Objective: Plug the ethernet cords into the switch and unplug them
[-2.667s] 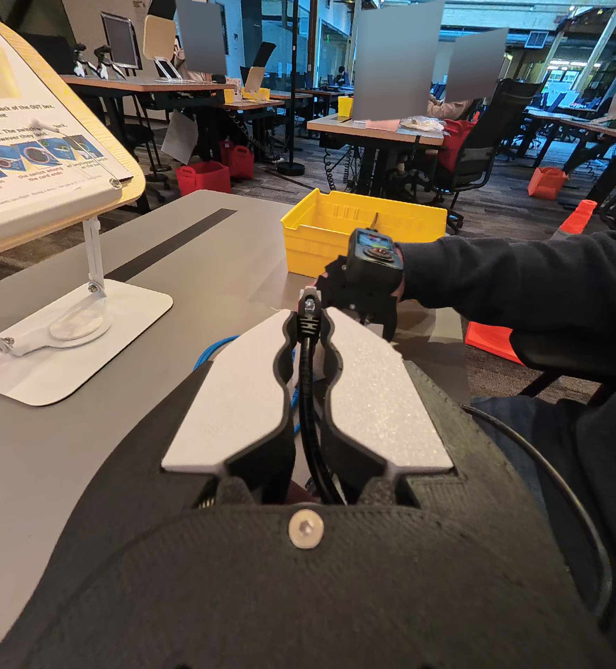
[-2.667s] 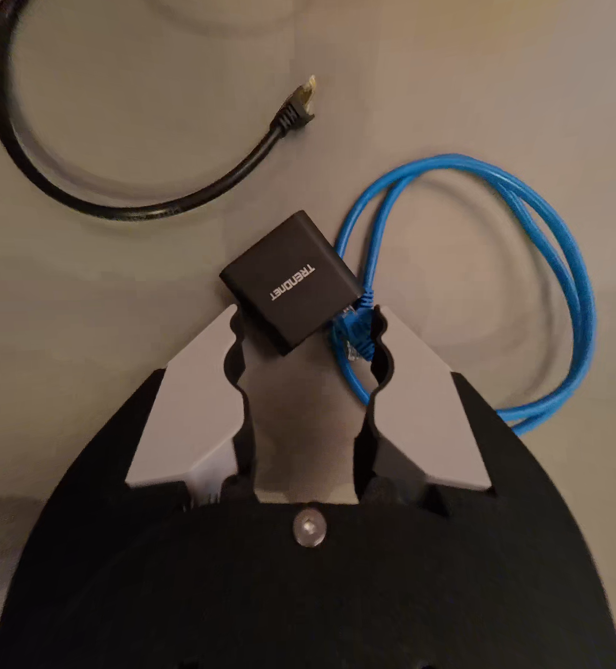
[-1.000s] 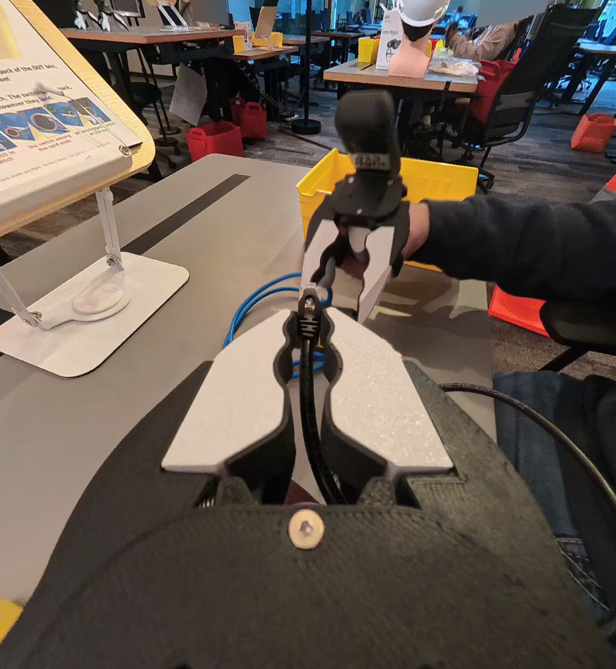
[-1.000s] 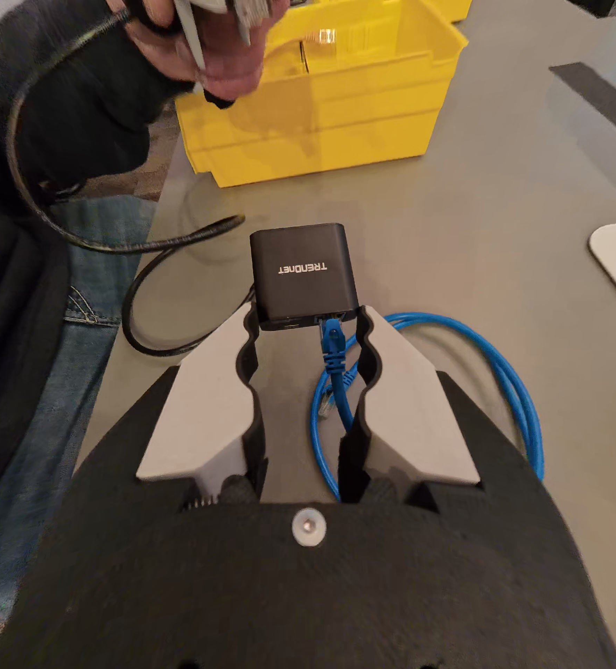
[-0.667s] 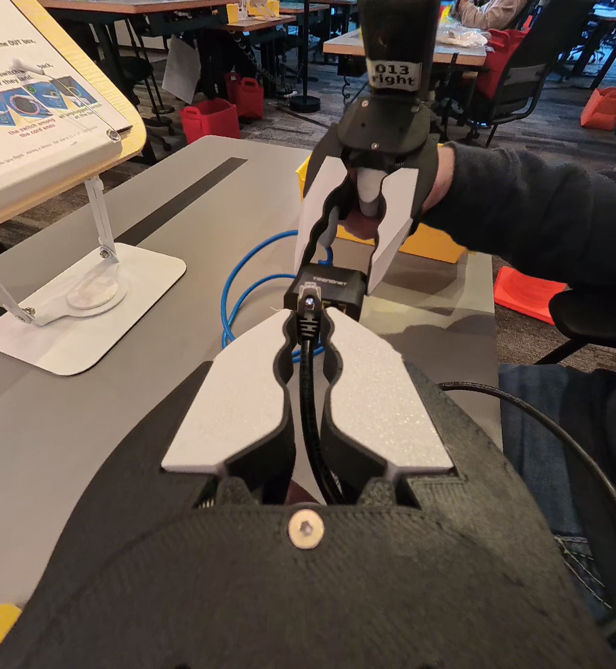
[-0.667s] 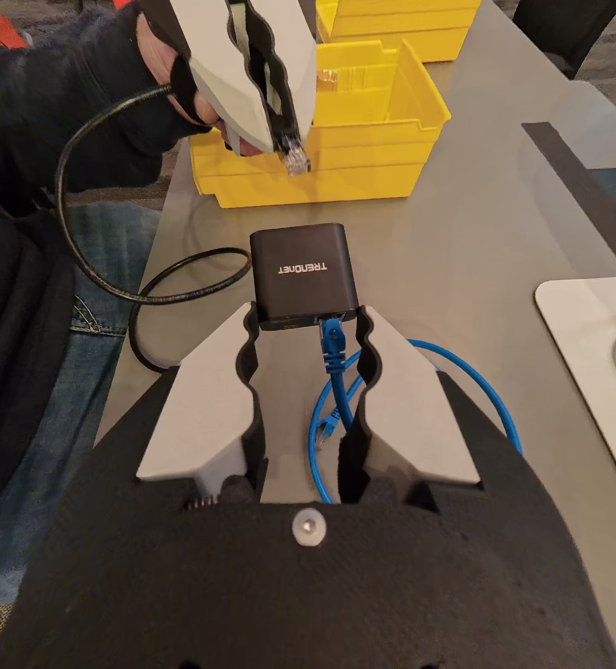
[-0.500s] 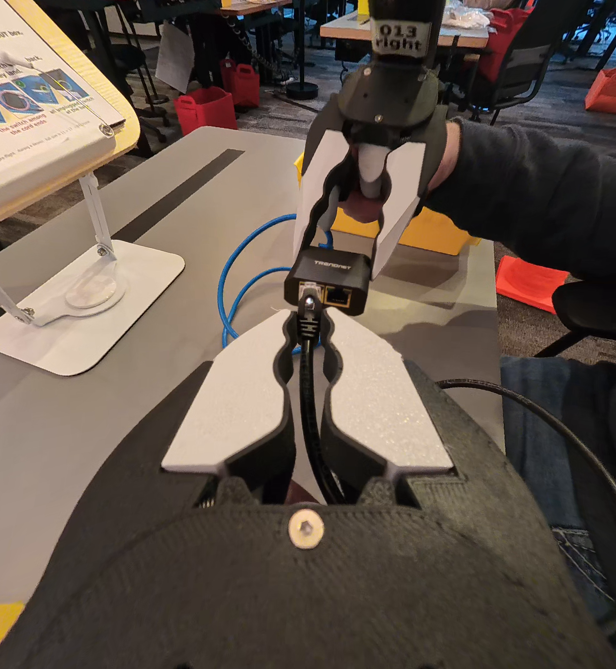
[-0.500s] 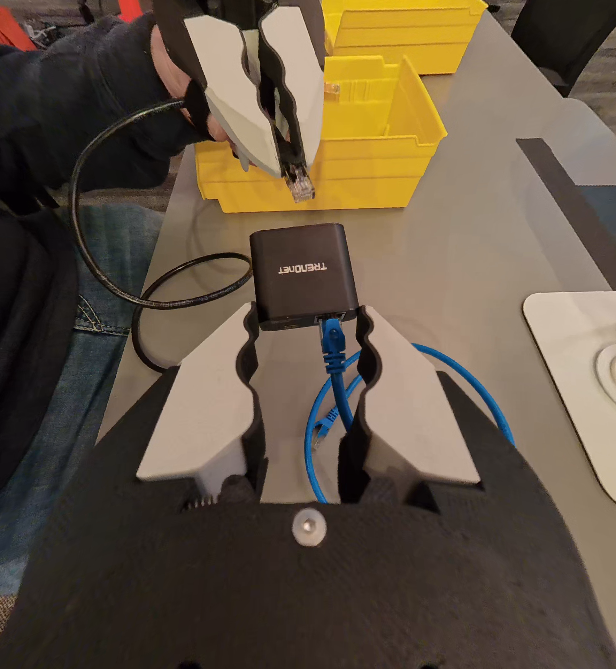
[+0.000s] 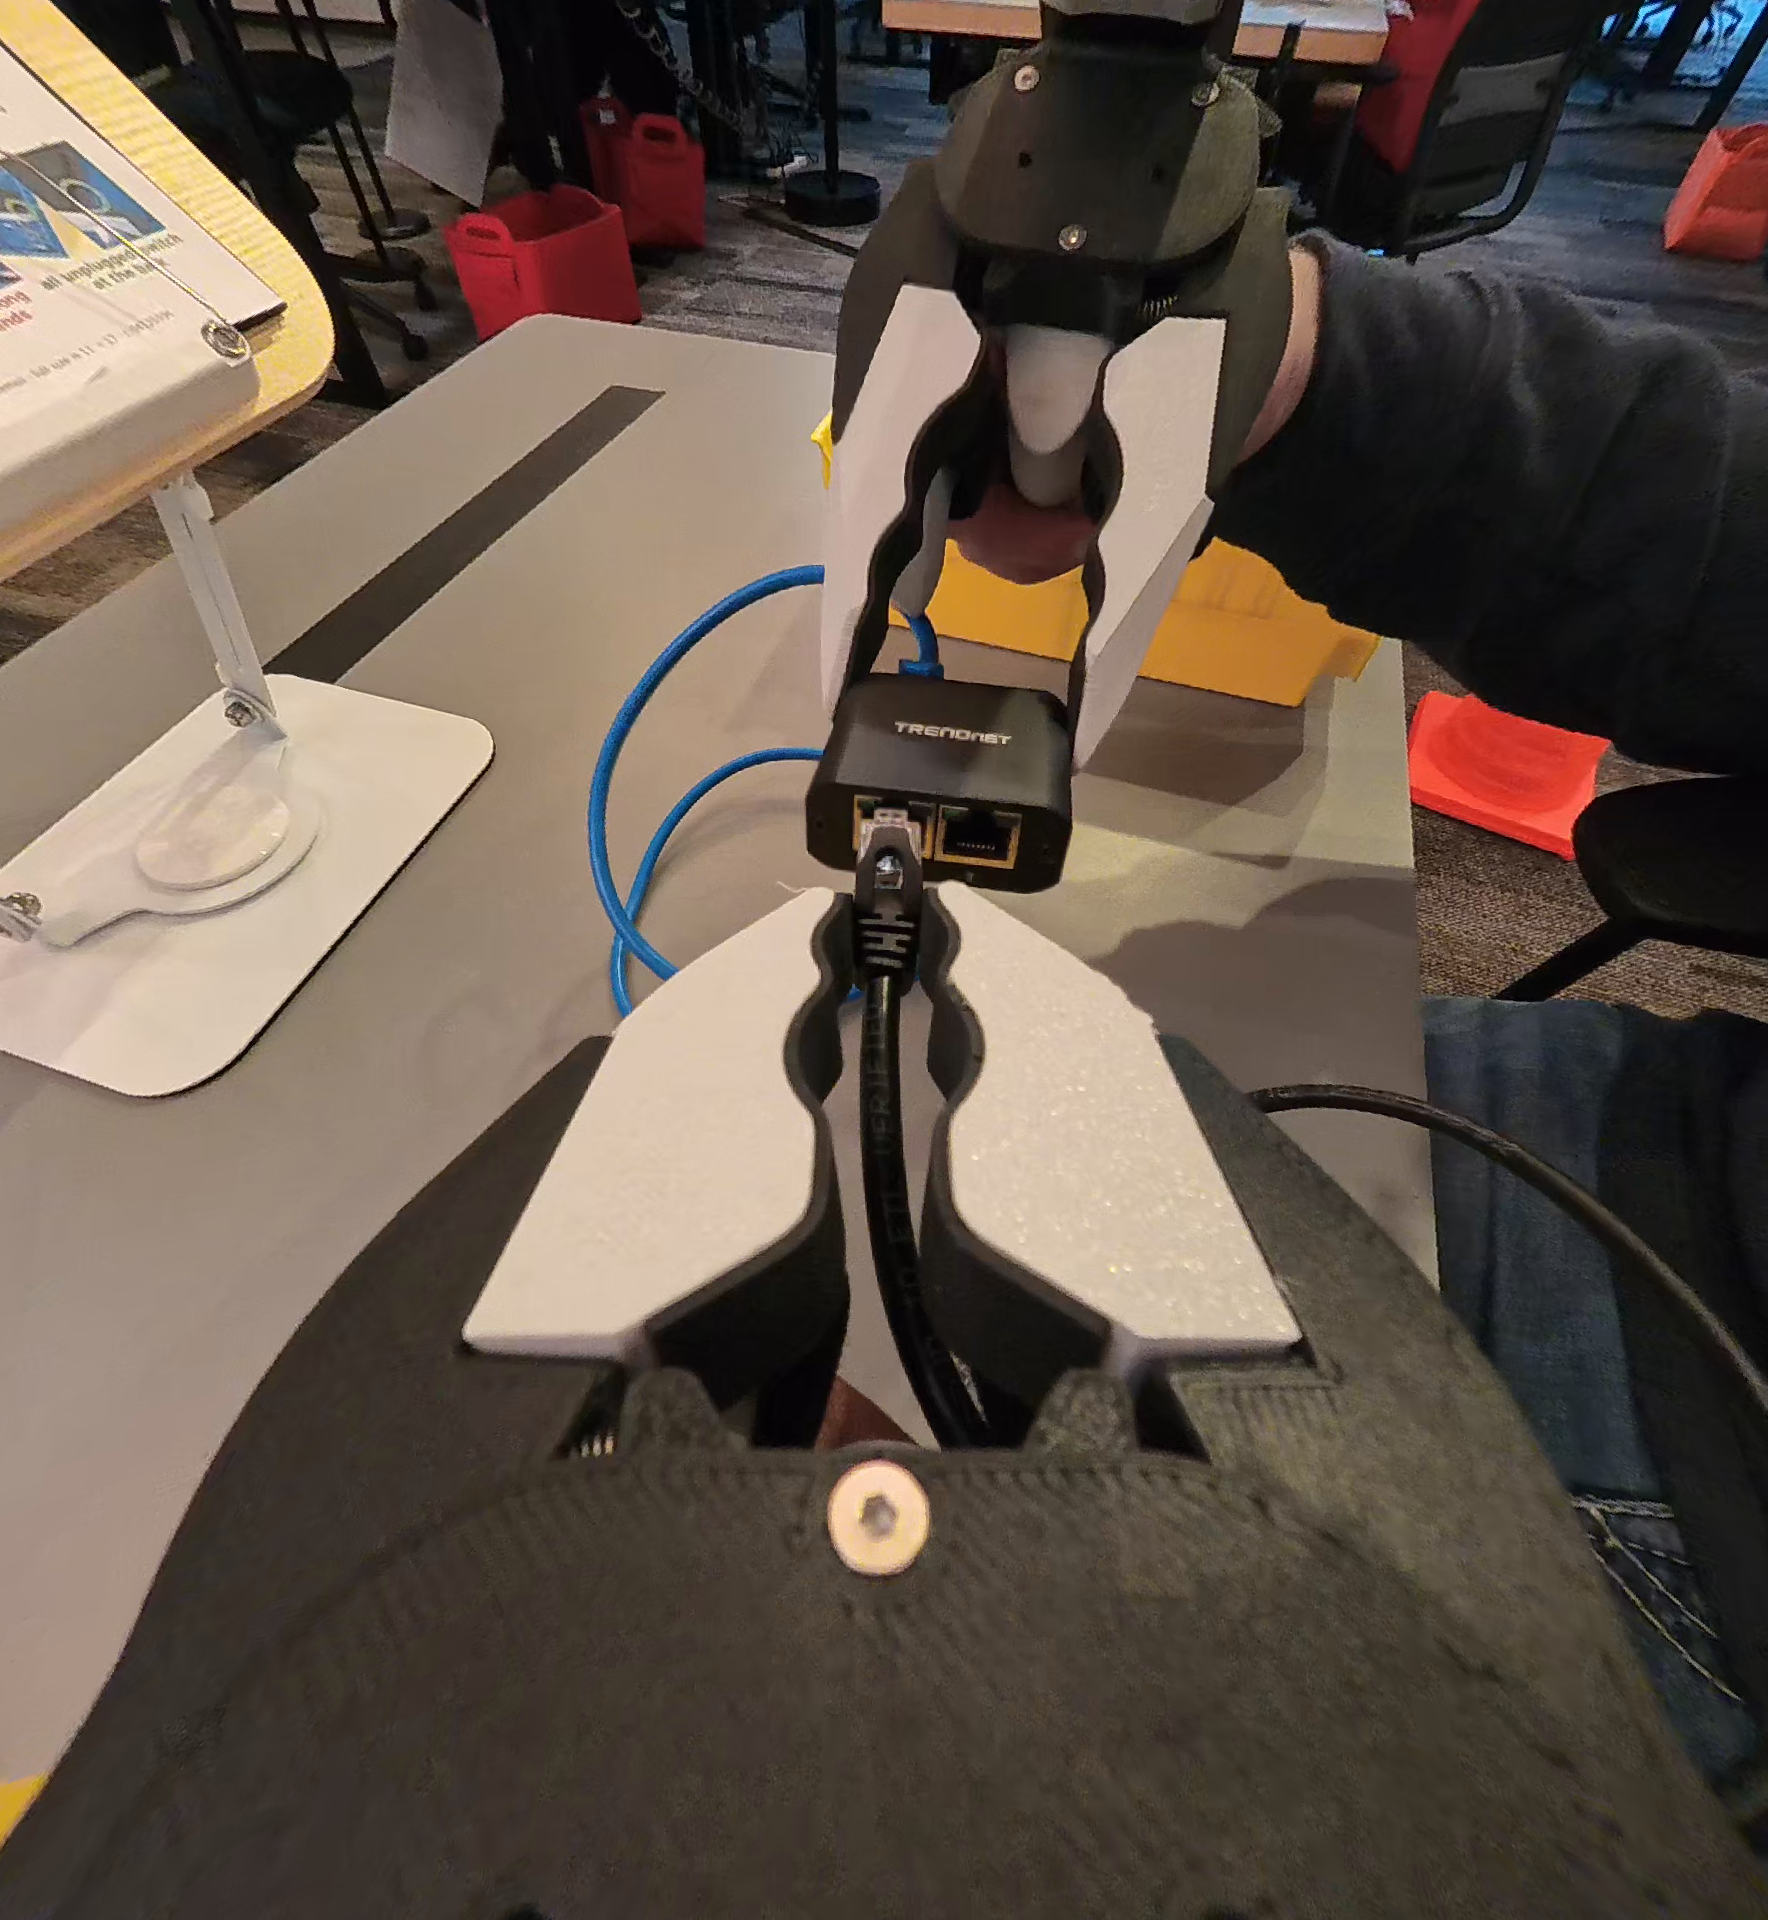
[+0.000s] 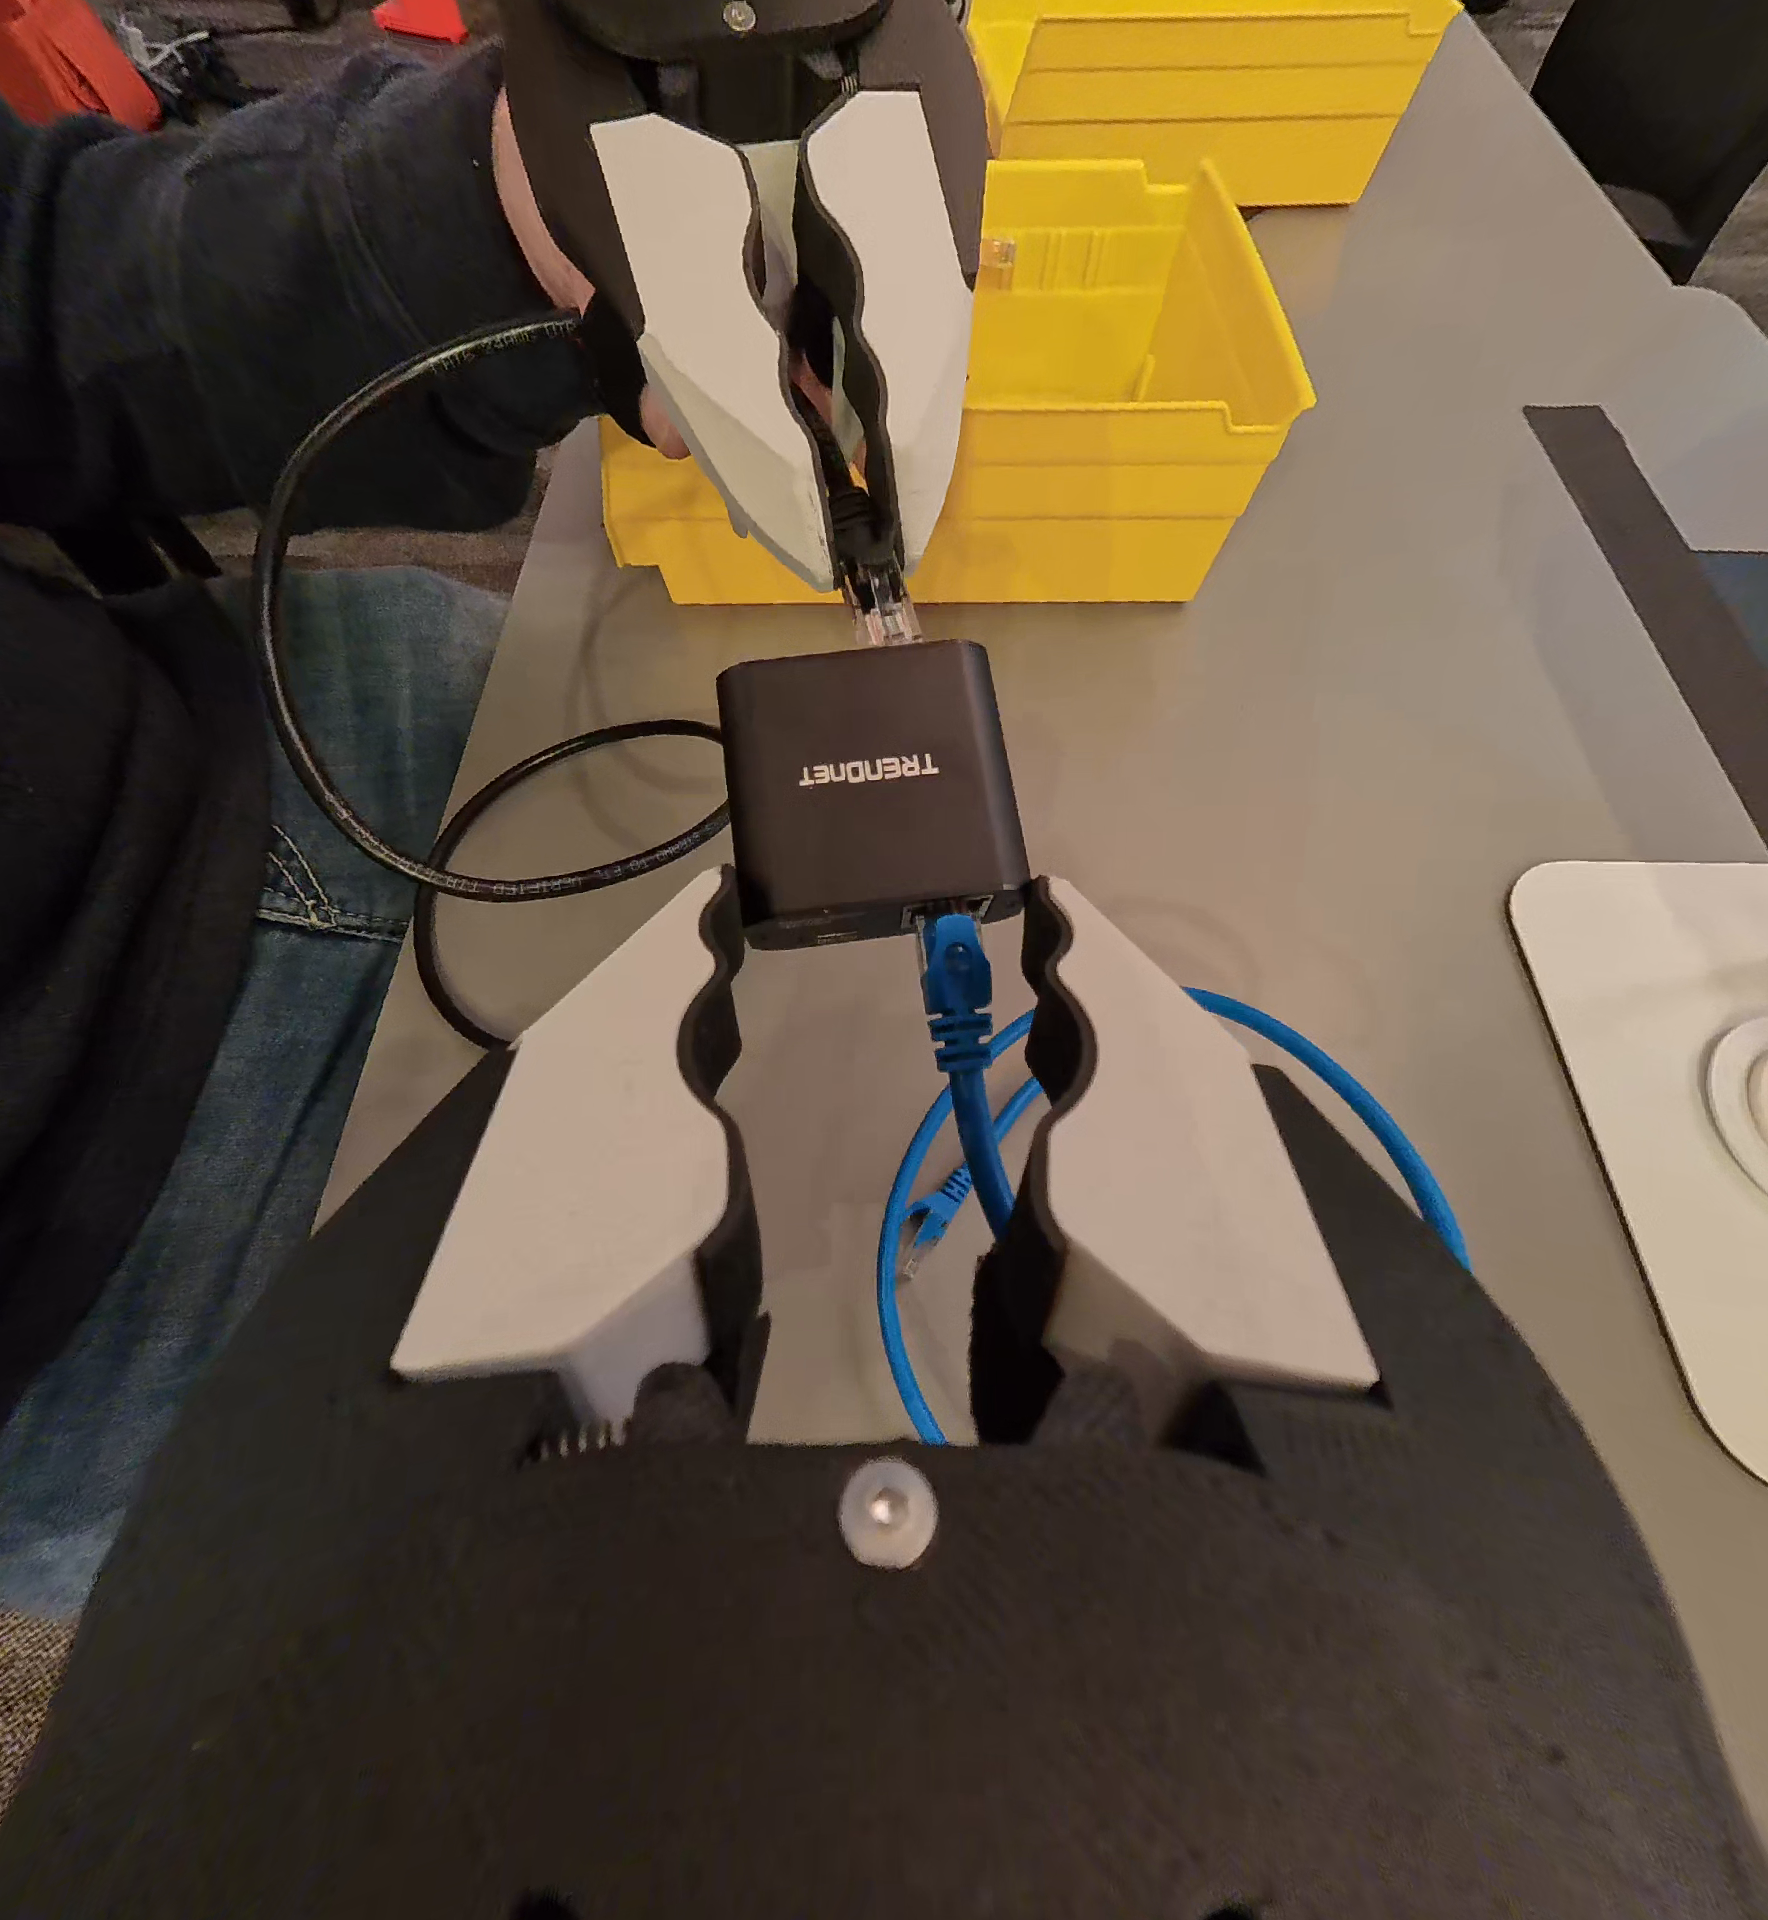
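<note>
The black switch (image 9: 947, 774) is on the grey table, gripped at its far end by my right gripper (image 9: 963, 686). In the right wrist view my right gripper (image 10: 878, 904) is shut on the sides of the switch (image 10: 864, 779). A blue ethernet cord (image 10: 953, 987) is plugged into the switch port facing that camera. My left gripper (image 9: 885, 909) is shut on the black ethernet cord (image 9: 885, 1091). The cord's plug tip is at the mouth of the left of two ports on the other face. The left gripper also shows in the right wrist view (image 10: 864, 551).
A yellow bin (image 10: 1119, 447) stands just behind the switch. A white stand base (image 9: 184, 883) carrying an instruction board sits on the left of the table. The blue cord's loop (image 9: 641, 810) lies between them. The black cord's slack (image 10: 340, 727) hangs off the table edge by a person's lap. Some 7 cm of space lies between my two pairs of fingers.
My right gripper closed on the switch and turned it so that two open ports face my left gripper. My left gripper brought the black plug forward and down to the left port.
</note>
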